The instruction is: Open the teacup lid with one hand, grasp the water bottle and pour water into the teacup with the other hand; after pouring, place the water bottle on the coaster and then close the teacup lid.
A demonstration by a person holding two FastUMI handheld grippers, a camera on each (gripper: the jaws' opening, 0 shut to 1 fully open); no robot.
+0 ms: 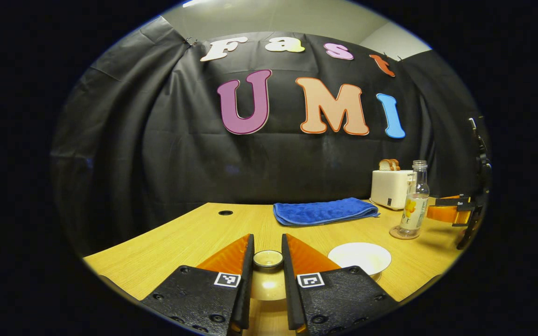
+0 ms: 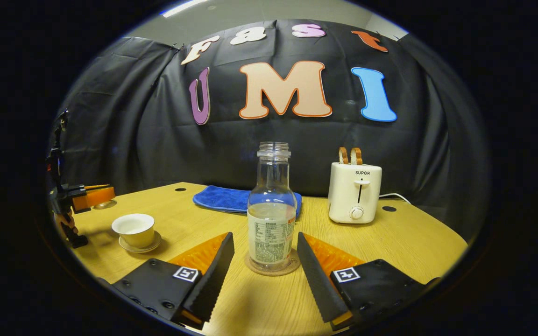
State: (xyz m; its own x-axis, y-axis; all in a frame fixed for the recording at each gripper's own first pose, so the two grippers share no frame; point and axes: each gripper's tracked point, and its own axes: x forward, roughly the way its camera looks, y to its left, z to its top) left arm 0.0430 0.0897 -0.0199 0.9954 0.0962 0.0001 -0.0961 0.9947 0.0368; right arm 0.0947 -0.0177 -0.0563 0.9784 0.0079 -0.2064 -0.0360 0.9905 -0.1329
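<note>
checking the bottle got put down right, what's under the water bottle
The water bottle stands upright on a round coaster on the wooden table. Just the coaster's rim shows; its middle is covered by the bottle's base.

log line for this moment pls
left gripper: shut on lid | right gripper: open | bottle: on coaster | teacup: uncovered
</note>
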